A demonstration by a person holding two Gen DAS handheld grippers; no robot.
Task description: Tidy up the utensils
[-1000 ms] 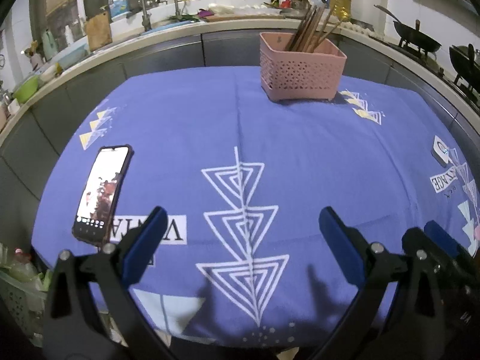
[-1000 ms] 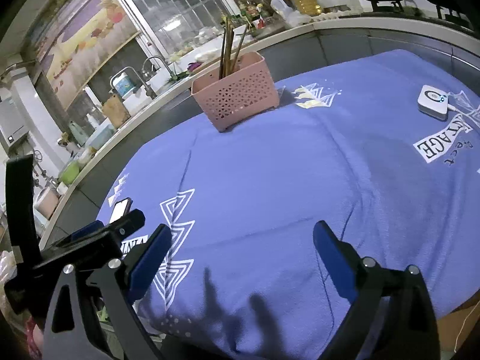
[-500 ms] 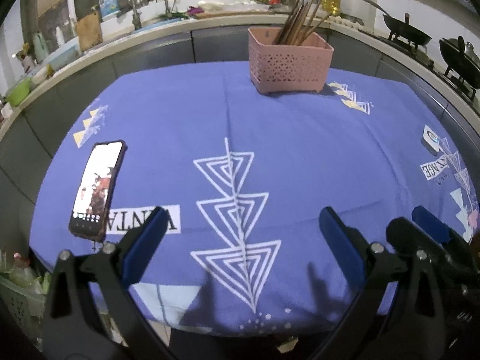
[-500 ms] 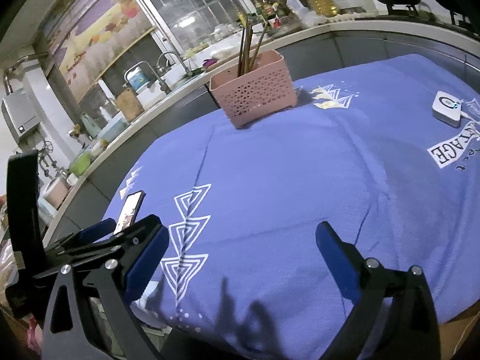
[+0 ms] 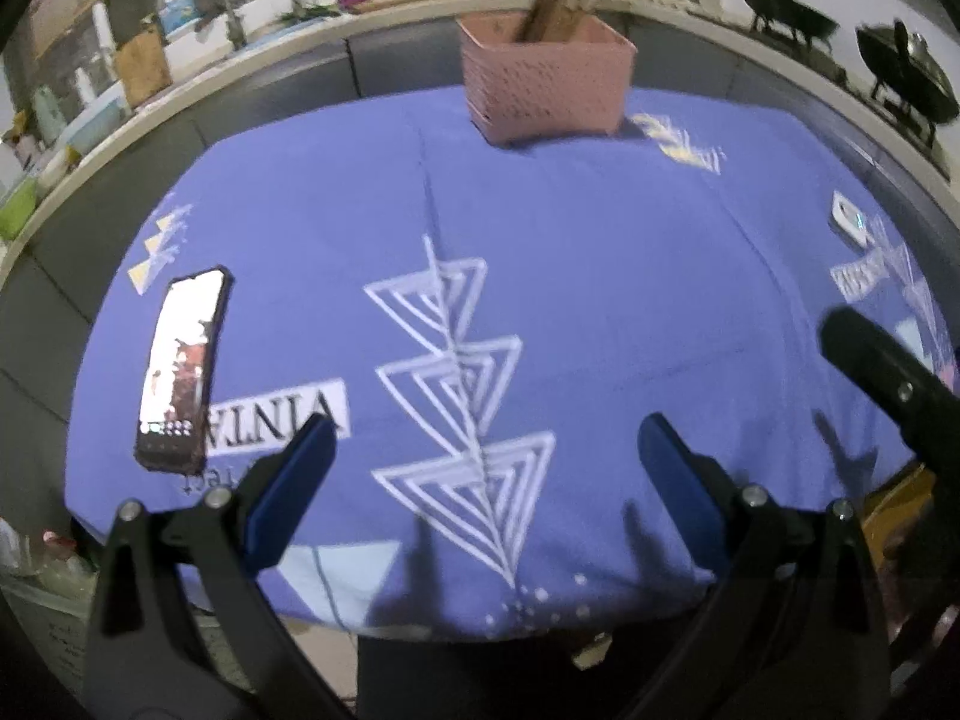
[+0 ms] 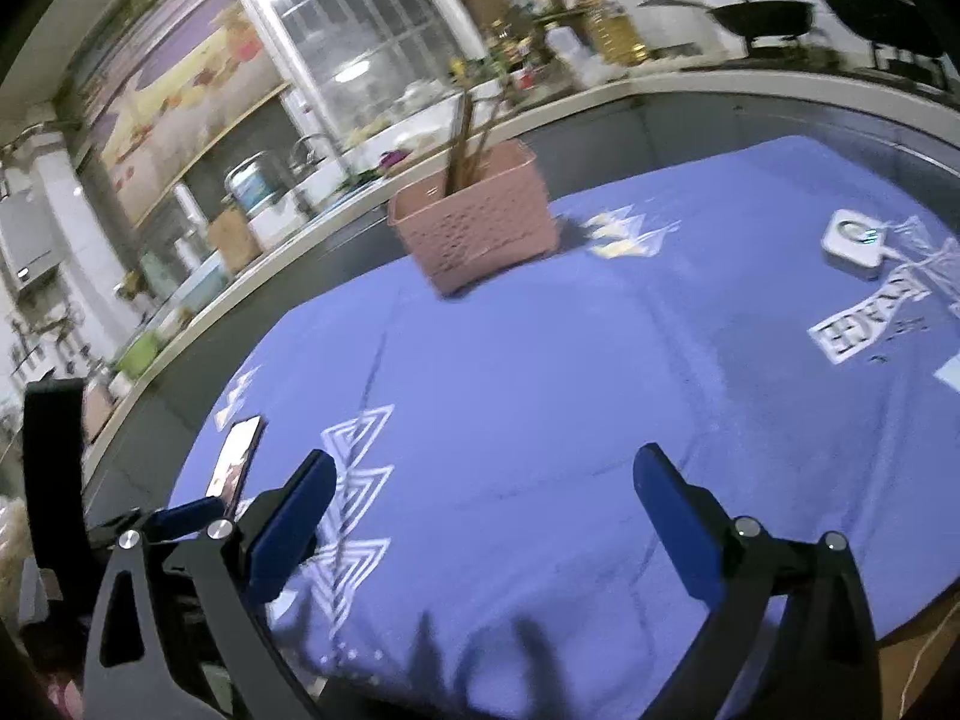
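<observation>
Both the left gripper [image 5: 480,468] and right gripper [image 6: 477,504] are held wide apart and empty above the bench [image 5: 600,276]. Chopsticks [image 6: 462,144] are already stood in the pink basket [image 5: 546,87] at the far edge; no loose utensil is seen, so only withdrawal seems required.

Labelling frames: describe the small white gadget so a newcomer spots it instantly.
Start at the blue printed tablecloth. From the pink basket at its far edge, go toward the right-hand edge. The white gadget lies flat there: a small rounded square with a ring on top, the only white object.
</observation>
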